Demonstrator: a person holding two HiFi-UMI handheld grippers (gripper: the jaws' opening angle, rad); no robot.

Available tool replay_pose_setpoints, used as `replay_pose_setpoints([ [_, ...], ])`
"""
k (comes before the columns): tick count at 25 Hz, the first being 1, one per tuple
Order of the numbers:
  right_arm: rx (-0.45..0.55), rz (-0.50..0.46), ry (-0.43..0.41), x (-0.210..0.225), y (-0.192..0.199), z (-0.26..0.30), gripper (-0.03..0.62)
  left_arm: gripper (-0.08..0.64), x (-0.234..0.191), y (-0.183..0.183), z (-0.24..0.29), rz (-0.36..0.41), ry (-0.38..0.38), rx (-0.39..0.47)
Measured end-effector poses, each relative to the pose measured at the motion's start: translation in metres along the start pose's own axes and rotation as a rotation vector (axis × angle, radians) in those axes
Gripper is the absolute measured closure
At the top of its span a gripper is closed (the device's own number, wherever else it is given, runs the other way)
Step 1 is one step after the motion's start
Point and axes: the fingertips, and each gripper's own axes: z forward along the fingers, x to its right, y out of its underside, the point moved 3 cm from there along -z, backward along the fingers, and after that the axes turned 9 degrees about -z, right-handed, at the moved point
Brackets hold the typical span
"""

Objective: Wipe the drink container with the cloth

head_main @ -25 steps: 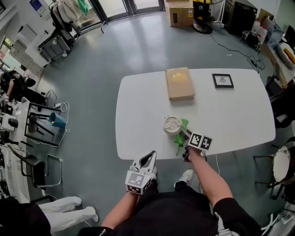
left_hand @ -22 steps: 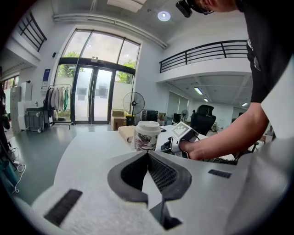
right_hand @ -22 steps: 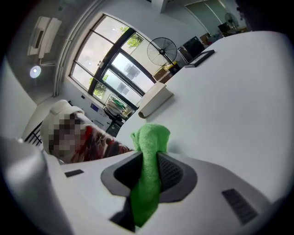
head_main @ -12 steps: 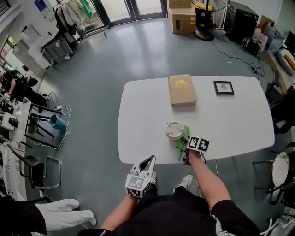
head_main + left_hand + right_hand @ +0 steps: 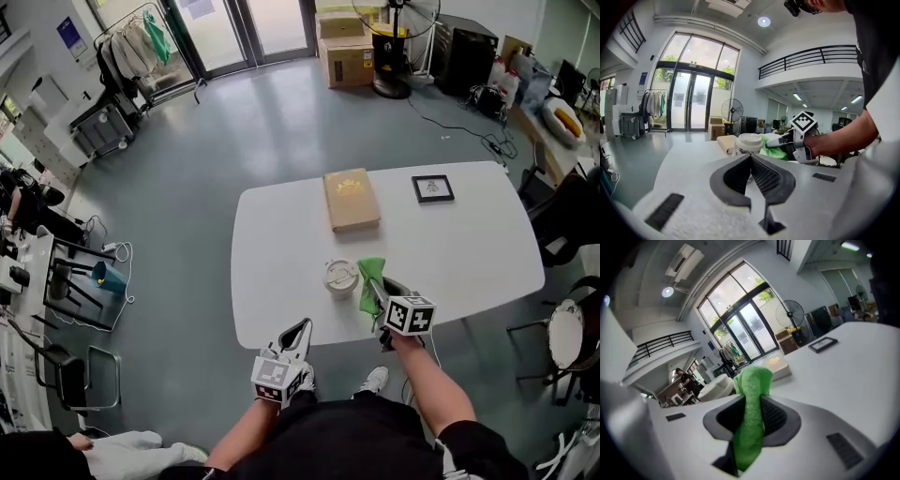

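A white lidded drink cup [image 5: 341, 277] stands near the front edge of the white table [image 5: 469, 244]. Just right of it, my right gripper [image 5: 378, 292] is shut on a green cloth [image 5: 369, 279], held up beside the cup and apart from it. In the right gripper view the cloth [image 5: 751, 418] runs up between the jaws, with the cup [image 5: 717, 386] to the left behind it. My left gripper [image 5: 297, 329] hovers off the table's front edge, shut and holding nothing. Its view shows the cup [image 5: 749, 143] and cloth [image 5: 774, 146] ahead.
A tan book [image 5: 351, 199] lies at the table's far middle. A small black picture frame [image 5: 433, 189] lies to its right. A stool [image 5: 565, 335] stands off the table's right front corner. Chairs and racks crowd the floor at left.
My right gripper has lifted the green cloth from the table surface and now holds it up beside the cup. The left gripper has stayed below the table edge.
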Motion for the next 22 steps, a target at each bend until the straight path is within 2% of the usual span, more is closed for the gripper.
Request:
replay_pose_setpoints([
  [5,0.108,-0.195,0.038,-0.013,-0.038,-0.036,0.492,0.552,0.004,-0.016,0.007,0.009,0.037,0.031],
  [16,0.348,-0.471,0.047,-0.071,-0.090,-0.098,0.505,0.552,0.011,-0.057,0.021,0.044,0.086,0.097],
  [22,0.386,-0.533,0.074,-0.084,-0.095,-0.111,0.511,0.552,0.006,-0.060,0.018,0.042,0.094,0.103],
])
